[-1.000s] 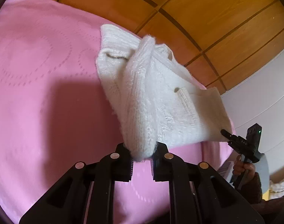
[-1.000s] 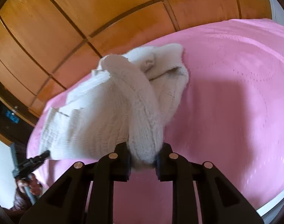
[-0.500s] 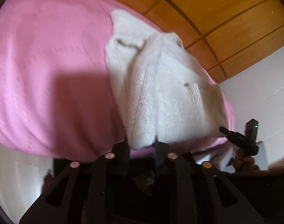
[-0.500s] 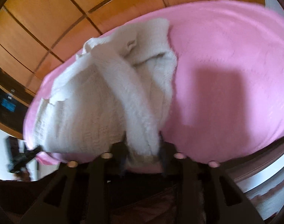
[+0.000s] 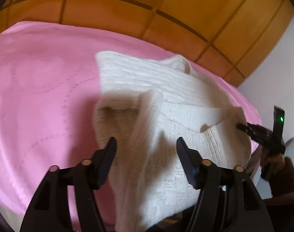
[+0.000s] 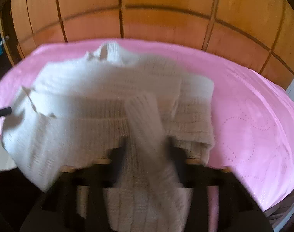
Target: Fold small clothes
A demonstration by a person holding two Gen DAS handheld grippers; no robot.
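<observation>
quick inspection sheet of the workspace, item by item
surface: pink bedspread with a stitched dotted pattern, covering the bed
job's things: white knit sweater lying on the bedspread, partly folded, one strip running back between the left jaws
clutter: nothing seen
grippers: left gripper jaws spread wide, pads clear of the knit; right gripper blurred, jaws apart with a knit strip between them, grip cannot be told; it also shows in the left view at the sweater's right edge
cables: nothing seen
surroundings: wooden panelled wall behind the bed, white wall at right
</observation>
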